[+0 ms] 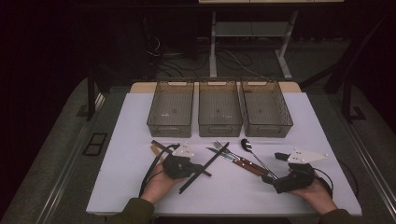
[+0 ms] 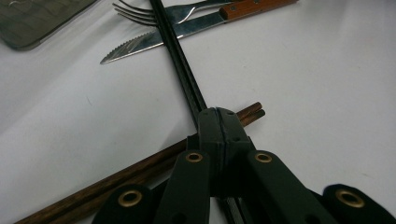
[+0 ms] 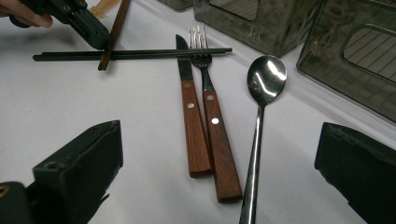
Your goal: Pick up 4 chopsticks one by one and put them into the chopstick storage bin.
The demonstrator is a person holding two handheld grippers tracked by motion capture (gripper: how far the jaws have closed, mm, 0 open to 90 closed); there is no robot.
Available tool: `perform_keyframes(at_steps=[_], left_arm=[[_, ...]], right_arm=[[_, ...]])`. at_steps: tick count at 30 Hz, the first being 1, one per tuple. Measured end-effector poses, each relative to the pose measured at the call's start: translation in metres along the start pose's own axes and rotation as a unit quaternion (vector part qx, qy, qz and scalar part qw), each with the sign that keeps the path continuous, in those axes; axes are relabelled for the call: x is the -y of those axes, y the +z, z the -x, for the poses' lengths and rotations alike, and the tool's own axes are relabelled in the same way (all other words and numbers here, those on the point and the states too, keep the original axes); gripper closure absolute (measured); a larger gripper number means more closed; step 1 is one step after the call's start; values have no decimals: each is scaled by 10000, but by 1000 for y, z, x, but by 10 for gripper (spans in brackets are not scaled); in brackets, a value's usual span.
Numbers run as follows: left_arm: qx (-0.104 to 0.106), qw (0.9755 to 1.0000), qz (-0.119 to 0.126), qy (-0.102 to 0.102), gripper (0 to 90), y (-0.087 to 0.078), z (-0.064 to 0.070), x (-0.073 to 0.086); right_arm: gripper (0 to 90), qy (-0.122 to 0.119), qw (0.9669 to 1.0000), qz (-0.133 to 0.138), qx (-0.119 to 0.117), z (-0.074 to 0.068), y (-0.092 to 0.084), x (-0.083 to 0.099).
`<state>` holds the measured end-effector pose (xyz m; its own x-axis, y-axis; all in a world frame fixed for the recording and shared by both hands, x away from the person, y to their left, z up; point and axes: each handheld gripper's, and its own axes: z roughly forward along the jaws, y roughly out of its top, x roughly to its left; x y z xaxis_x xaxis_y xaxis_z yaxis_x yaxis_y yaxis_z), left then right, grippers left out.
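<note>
The left gripper (image 2: 219,116) has its fingers (image 2: 209,133) pressed together on the black chopsticks (image 2: 180,60), which run from the middle of the white tabletop (image 1: 261,186) toward one o'clock, over the brown chopsticks (image 2: 135,172) and across the knife (image 2: 154,39) and fork (image 2: 144,14). At five o'clock the right gripper (image 3: 219,154) rests with fingers (image 3: 79,168) wide, holding nothing, knife, fork and spoon (image 3: 264,88) lying before them. Three clear bins (image 1: 219,112) stand at twelve o'clock.
</note>
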<state>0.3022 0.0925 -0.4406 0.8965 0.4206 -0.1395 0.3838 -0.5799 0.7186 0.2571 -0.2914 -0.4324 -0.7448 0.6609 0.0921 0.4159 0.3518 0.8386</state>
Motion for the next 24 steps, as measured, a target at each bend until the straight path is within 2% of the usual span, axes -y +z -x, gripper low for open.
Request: perform_keyframes(at_steps=[19, 24], left_arm=[[-59, 10000, 13, 44, 892, 11, -7, -14], [-33, 10000, 18, 49, 892, 8, -6, -15]], right_arm=[[12, -18, 10000, -17, -1, 0, 0, 0], [12, -21, 10000, 4, 1, 0, 0, 0]])
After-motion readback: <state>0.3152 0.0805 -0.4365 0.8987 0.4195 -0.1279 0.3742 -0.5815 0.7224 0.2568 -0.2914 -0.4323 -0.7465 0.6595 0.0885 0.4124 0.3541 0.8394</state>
